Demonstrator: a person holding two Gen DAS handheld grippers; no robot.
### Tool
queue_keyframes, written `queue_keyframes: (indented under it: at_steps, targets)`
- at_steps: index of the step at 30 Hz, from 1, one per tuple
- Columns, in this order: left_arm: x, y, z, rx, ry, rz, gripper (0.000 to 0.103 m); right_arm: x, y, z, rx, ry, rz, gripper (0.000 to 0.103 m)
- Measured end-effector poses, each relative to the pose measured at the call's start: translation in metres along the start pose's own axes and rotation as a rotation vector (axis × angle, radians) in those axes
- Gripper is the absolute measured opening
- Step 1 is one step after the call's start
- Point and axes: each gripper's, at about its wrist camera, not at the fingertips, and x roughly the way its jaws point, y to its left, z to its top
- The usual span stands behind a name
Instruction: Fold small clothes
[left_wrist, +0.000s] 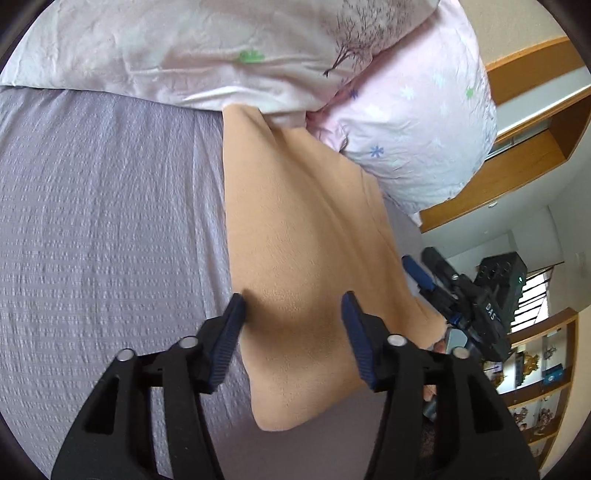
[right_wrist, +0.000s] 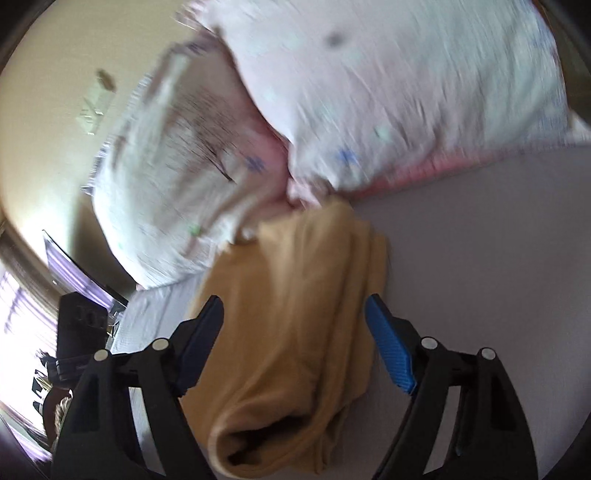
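An orange-tan garment (left_wrist: 306, 258) lies lengthwise on the grey bedspread (left_wrist: 103, 229), its far end tucked under the pillows. My left gripper (left_wrist: 293, 312) is open, its fingers straddling the near part of the cloth just above it. In the right wrist view the same garment (right_wrist: 295, 325) shows folds and an open tubular end at the bottom. My right gripper (right_wrist: 295, 317) is open with its fingers on either side of the cloth. The right gripper also shows in the left wrist view (left_wrist: 428, 273), at the garment's right edge.
Two pale pink printed pillows (left_wrist: 221, 55) (left_wrist: 417, 122) lie at the far end of the bed. Wooden shelves (left_wrist: 543, 373) and a wooden frame (left_wrist: 524, 110) stand to the right beyond the bed edge. The right wrist view is motion-blurred.
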Motion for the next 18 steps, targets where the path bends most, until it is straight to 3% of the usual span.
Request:
queue_keyframes:
  at_steps: [4, 6, 7, 8, 9, 12, 13, 15, 18]
  targets:
    - [0.012, -0.003, -0.003, 0.024, 0.016, 0.040, 0.071, 0.018, -0.014, -0.004, 0.057, 0.086, 0.009, 0.079]
    - [0.024, -0.002, -0.003, 0.015, 0.037, 0.047, 0.072, 0.027, -0.019, -0.007, 0.083, 0.117, 0.034, 0.078]
    - [0.025, -0.002, -0.004, 0.013, 0.029, 0.037, 0.074, 0.026, -0.020, -0.008, 0.083, 0.100, 0.045, 0.072]
    - [0.025, -0.002, -0.005, 0.016, 0.010, 0.036, 0.074, 0.028, -0.022, -0.010, 0.084, 0.103, 0.060, 0.054]
    - [0.026, -0.003, -0.005, 0.020, 0.001, 0.033, 0.072, 0.030, -0.025, -0.012, 0.092, 0.107, 0.073, 0.046]
    - [0.026, 0.006, -0.007, 0.013, -0.024, -0.003, 0.040, 0.027, -0.028, -0.015, 0.114, 0.068, 0.142, 0.033]
    - [0.021, 0.008, -0.008, 0.014, -0.034, -0.019, 0.036, 0.025, -0.025, -0.015, 0.108, 0.055, 0.166, 0.030]
    - [0.000, 0.011, -0.015, 0.023, -0.072, -0.035, 0.036, 0.022, -0.009, -0.017, 0.063, 0.045, 0.226, 0.029]
    - [-0.037, 0.017, -0.030, 0.074, -0.148, 0.014, 0.037, 0.036, 0.025, -0.024, -0.050, 0.093, 0.238, 0.029]
